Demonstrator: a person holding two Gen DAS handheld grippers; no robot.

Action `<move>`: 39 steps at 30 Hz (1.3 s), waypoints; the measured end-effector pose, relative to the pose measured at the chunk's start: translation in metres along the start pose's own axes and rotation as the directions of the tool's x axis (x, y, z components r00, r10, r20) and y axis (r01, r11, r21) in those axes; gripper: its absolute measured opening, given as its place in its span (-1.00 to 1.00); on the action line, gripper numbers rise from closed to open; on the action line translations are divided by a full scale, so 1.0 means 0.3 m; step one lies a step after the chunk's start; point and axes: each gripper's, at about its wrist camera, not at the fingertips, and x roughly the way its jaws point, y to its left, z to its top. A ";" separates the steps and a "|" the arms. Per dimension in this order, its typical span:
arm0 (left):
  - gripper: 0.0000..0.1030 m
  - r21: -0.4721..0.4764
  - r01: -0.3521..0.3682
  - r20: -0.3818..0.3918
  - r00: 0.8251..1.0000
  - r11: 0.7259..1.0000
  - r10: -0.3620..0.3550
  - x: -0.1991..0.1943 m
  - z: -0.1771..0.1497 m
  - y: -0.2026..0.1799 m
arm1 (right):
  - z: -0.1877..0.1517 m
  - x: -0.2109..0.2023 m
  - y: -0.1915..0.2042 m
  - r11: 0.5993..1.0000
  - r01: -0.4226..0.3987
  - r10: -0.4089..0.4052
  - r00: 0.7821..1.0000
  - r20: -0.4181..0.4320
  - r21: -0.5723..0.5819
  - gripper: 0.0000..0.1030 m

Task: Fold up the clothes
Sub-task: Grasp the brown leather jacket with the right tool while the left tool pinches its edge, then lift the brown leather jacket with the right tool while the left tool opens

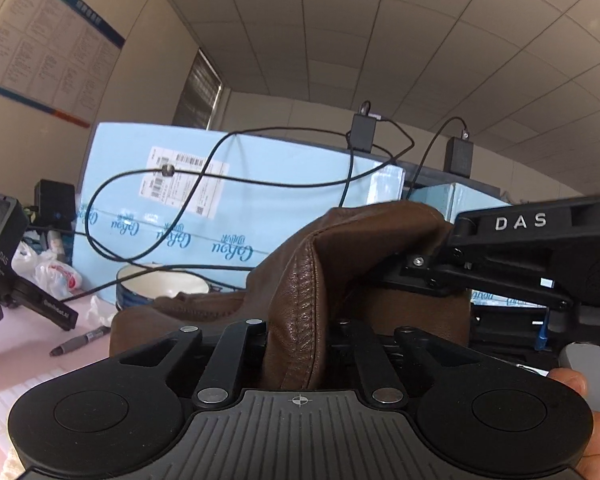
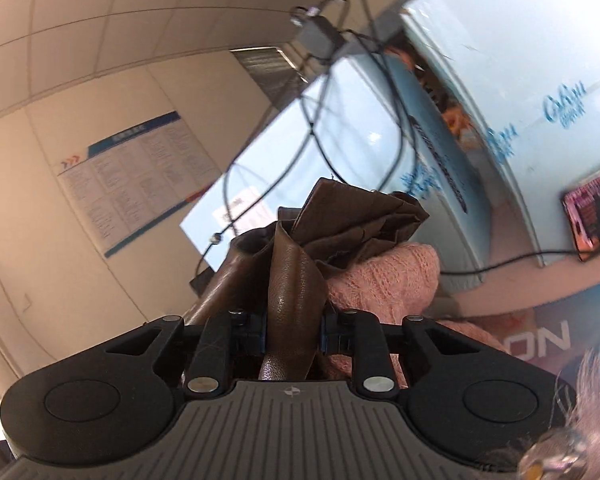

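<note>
A brown leather garment [image 1: 300, 280] is held up off the pink table. My left gripper [image 1: 298, 332] is shut on a seamed fold of it. In the left wrist view my right gripper [image 1: 432, 268] comes in from the right and clamps the same garment higher up. In the right wrist view my right gripper [image 2: 294, 330] is shut on a strip of the brown leather garment [image 2: 296, 280], whose lining bunches above. A pink knitted garment [image 2: 384, 276] lies just behind it.
Light blue cartons [image 1: 220, 200] stand behind the table, draped with black cables [image 1: 196, 184] and chargers. A white bowl [image 1: 160, 284], a marker pen [image 1: 80, 340], plastic bags [image 1: 56, 276] and another black device [image 1: 4, 248] lie at the left.
</note>
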 end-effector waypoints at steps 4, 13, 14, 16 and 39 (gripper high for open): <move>-0.92 0.055 0.045 0.204 0.977 0.997 -0.055 -0.083 0.010 -0.032 | 0.016 -0.049 0.048 0.991 -0.127 0.129 0.990 0.061 -0.041 -0.61; -0.94 0.246 0.062 0.472 0.864 0.967 -0.175 -0.218 0.011 -0.159 | 0.052 -0.263 0.096 0.952 -0.277 0.296 0.942 0.159 -0.130 -0.61; -0.94 0.261 0.065 0.484 0.855 0.963 -0.189 -0.229 0.013 -0.178 | 0.058 -0.294 0.093 0.951 -0.278 0.298 0.939 0.172 -0.132 -0.61; -0.95 0.304 0.054 0.511 0.833 0.951 -0.211 -0.252 0.012 -0.235 | 0.072 -0.356 0.081 0.951 -0.281 0.303 0.931 0.201 -0.131 -0.61; -0.93 0.305 0.461 0.306 0.781 0.834 -0.544 -0.201 -0.071 -0.946 | 0.266 -1.035 -0.305 0.995 0.100 -0.087 0.887 0.453 -0.004 -0.61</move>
